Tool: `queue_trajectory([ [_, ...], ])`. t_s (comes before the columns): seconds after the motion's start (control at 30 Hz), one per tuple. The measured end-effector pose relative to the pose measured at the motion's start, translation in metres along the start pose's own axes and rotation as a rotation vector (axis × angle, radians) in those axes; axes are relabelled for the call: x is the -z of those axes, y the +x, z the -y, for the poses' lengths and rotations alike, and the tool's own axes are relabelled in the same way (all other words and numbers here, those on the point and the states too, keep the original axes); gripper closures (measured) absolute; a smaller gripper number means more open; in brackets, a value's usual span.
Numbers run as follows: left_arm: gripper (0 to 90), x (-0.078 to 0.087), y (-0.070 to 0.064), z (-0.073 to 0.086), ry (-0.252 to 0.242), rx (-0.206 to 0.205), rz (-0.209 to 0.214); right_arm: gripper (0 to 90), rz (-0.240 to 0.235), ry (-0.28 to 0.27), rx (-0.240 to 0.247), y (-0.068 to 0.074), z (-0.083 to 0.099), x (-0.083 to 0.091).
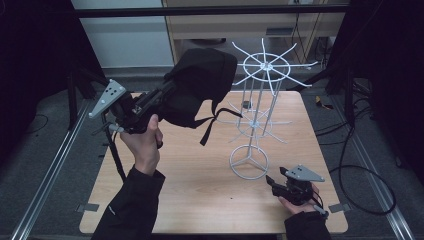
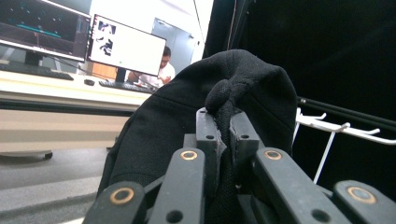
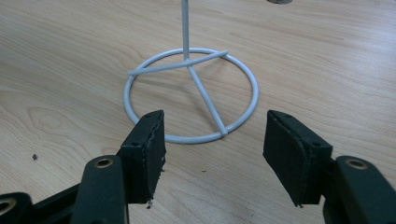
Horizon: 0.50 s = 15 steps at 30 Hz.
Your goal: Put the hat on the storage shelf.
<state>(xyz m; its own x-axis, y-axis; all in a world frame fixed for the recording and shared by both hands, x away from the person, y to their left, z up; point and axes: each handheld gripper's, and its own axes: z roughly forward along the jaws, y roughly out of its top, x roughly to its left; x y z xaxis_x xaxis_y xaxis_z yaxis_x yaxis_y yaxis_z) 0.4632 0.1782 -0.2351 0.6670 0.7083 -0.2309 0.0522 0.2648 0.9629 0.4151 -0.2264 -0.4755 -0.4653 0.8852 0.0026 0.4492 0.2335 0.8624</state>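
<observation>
Cap (image 1: 202, 85), black, is up in the air at left-centre of the bench (image 1: 200, 200), its fabric pinched in the left gripper (image 1: 167, 95), jaws clamped tight on a fold. Straps dangle from the cap's lower edge toward the wire rack (image 1: 257, 115). Left hand (image 1: 145, 142) grips the tool from below, sleeve coming in from the bottom edge.

Rack is white, two tiers of radial hooks on a post, ring base on the bench. Cap sits just left of the top tier, level with it; can't tell if it touches a hook. Right gripper (image 1: 274, 181) rests low at bottom right, just beside the ring base, jaws wide apart, holding nothing.

Left gripper view: cap (image 2: 224, 98) bunched between the jaws, one rack hook arm (image 2: 341, 128) right of it, monitors (image 2: 126, 44) and a seated person (image 2: 161, 70) on the far side. Right gripper view: ring base (image 3: 191, 93) close up between the spread jaws, bare wood around it.
</observation>
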Motion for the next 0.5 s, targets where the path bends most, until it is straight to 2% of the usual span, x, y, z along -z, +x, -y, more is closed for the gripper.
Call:
queue_trajectory([
  [0.03,83.9,-0.002,0.0,0.002,0.019,0.002,0.009,38.9,0.0,0.001,0.002,0.0,0.0,0.0],
  [0.17,83.3,-0.003,0.002,0.008,0.039,0.011,0.023,38.9,0.002,0.003,0.003,0.0,0.0,0.0],
  [0.33,81.8,-0.004,0.003,0.014,0.068,-0.002,0.028,38.8,0.001,0.006,0.003,0.0,0.0,0.0],
  [0.5,80.1,-0.002,0.0,0.027,0.117,-0.046,0.032,38.7,0.0,0.01,0.004,0.001,0.0,-0.001],
])
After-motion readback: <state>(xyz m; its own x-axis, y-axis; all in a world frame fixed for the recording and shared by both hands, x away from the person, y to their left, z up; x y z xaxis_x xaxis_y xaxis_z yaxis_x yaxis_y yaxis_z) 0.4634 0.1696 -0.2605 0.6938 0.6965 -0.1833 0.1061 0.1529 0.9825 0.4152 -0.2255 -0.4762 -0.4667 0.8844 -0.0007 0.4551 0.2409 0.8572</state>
